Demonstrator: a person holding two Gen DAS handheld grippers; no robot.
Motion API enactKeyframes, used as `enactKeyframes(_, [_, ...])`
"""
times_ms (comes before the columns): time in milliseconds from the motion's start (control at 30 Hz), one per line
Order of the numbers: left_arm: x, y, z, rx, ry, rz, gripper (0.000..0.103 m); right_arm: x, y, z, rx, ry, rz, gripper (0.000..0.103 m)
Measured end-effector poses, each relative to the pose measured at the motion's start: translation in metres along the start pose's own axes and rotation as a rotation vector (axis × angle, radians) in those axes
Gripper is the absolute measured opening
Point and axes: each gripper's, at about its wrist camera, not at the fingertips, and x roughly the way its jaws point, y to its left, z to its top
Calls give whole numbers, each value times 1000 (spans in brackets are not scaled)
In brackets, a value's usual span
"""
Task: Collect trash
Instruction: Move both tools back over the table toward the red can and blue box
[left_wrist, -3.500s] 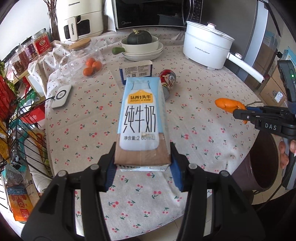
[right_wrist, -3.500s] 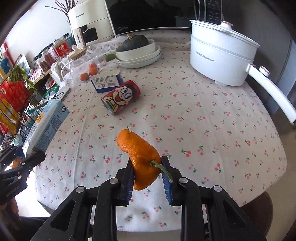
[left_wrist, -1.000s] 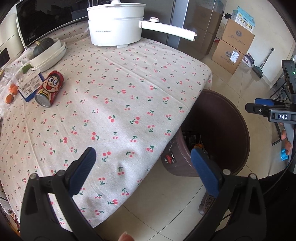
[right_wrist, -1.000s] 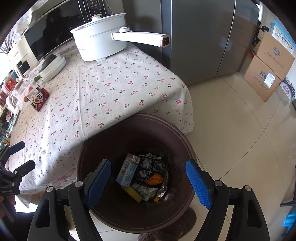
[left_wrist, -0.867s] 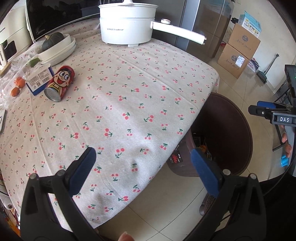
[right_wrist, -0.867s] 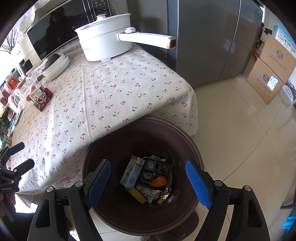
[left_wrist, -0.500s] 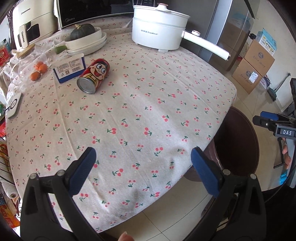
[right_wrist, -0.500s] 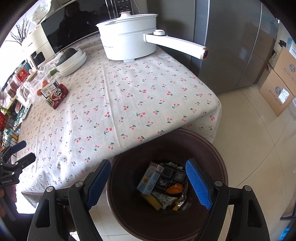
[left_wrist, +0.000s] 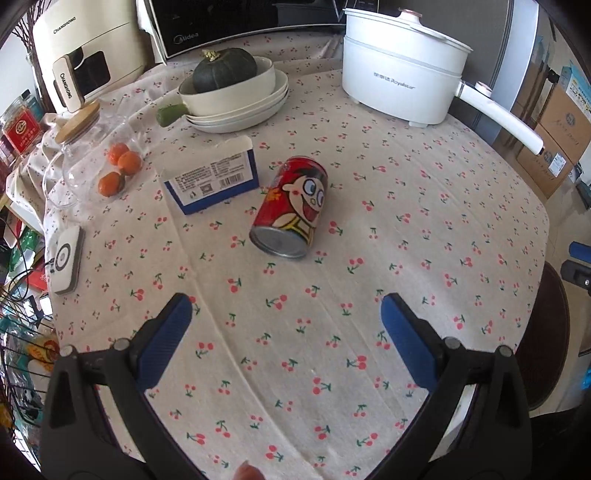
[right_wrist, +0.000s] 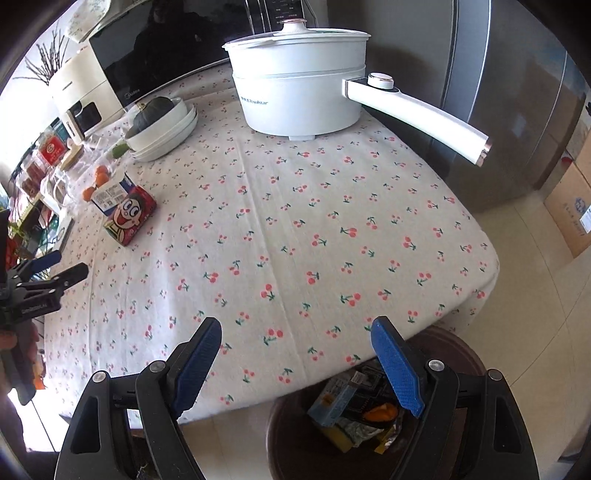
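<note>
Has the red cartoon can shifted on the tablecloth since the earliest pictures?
No. The red cartoon can lies on its side beside the blue-and-white box, as before.

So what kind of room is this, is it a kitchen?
Most likely a home kitchen or dining corner. A microwave and a white electric pot sit on a table with a cherry-print cloth, and a tall steel fridge stands right beside it.

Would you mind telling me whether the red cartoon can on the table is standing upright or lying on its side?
On its side: the red can lies on the cherry tablecloth, its metal end facing the left wrist camera.
</note>
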Motion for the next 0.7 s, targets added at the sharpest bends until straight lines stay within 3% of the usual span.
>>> enactKeyframes(167, [38, -1, 38, -2, 2, 11, 99, 11, 8, 15, -6, 3, -3, 85])
enactKeyframes(367, [76, -11, 62, -22, 63, 4, 72, 25, 1, 19, 6, 41, -23, 85])
enactKeyframes(433, [84, -12, 62, -28, 78, 2, 62, 27, -3, 18, 20, 45, -27, 85])
enactKeyframes(567, [76, -7, 54, -82, 64, -28, 57, 29, -7, 17, 32, 49, -32, 85])
enactKeyframes(700, [45, 10, 28, -157, 56, -79, 56, 33, 6, 16, 2, 63, -30, 85])
